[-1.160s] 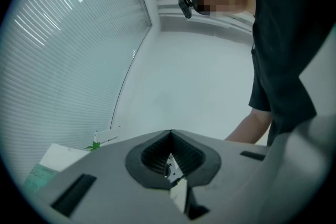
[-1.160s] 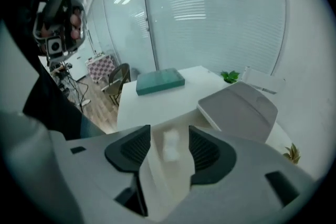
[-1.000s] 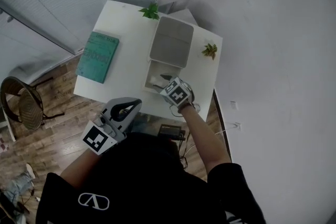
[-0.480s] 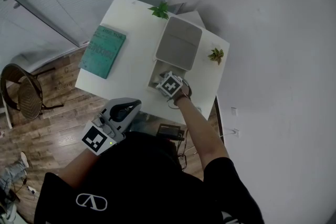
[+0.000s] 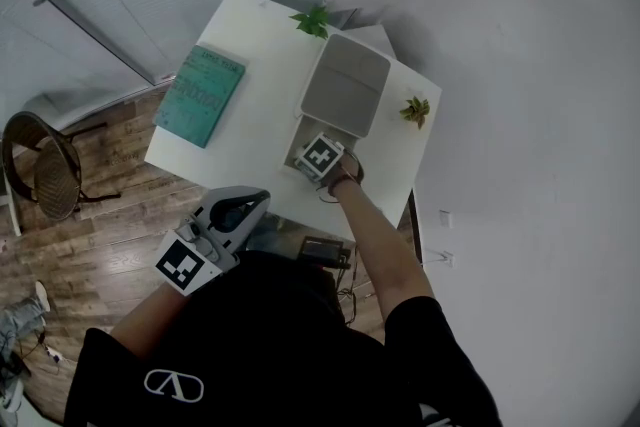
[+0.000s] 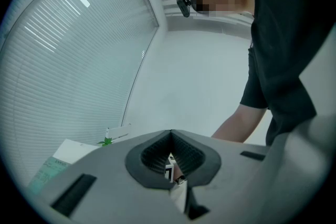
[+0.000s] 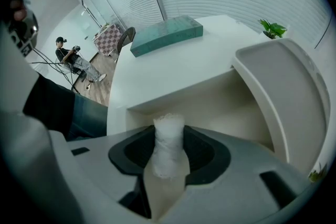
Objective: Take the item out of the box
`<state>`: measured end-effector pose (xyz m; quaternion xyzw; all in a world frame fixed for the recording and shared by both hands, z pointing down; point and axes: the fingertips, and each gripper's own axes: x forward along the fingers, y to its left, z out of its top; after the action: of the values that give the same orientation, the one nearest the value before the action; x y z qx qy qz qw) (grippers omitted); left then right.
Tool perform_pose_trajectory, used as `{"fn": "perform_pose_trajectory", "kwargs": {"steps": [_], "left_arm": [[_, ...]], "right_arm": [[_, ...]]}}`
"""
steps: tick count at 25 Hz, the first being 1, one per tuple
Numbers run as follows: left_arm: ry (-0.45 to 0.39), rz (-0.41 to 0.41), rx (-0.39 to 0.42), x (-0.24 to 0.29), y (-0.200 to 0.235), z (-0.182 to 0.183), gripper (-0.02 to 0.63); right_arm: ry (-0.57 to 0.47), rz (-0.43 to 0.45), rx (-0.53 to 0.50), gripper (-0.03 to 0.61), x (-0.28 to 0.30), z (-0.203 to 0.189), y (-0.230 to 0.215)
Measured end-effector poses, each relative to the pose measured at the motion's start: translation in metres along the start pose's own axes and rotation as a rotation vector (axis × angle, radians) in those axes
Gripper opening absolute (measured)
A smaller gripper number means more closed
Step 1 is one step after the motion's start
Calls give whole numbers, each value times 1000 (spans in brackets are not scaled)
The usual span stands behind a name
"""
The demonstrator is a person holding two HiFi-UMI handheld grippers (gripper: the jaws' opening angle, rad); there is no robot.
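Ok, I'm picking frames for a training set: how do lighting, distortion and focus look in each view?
Head view: soft, even, rather dim light, no glare on the white table, lines bend mildly. Left gripper view: heavy fisheye, black corners, the blinds bow and glow bright. Right gripper view: same fisheye; the white wrapped item up close is fairly sharp, the teal book clear too.

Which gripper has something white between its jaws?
The right gripper, down in the open box: its jaws have just been closing on a white item. The left gripper is shut on nothing, off the table.
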<state>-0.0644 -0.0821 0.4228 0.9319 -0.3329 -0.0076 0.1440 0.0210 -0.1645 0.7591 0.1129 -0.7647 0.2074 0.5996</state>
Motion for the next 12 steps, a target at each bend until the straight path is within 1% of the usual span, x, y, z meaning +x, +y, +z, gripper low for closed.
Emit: {"fn": "perform_pose_trajectory", "kwargs": {"steps": [1, 4, 6, 8, 12], "left_arm": [[-1, 1, -1, 0, 0, 0, 5], [-2, 0, 0, 2, 0, 1, 5], [1, -8, -1, 3, -1, 1, 5], [-1, -19, 0, 4, -2, 3, 5], [-14, -45, 10, 10, -7, 8, 5]], "right_arm": [[-4, 3, 4, 172, 0, 0, 0], [-10, 62, 30, 166, 0, -3, 12], [-17, 32, 18, 167, -6, -4, 9], [-56, -15, 18, 167, -18, -1, 1], [-207, -79, 52, 167, -53, 12, -9]]}}
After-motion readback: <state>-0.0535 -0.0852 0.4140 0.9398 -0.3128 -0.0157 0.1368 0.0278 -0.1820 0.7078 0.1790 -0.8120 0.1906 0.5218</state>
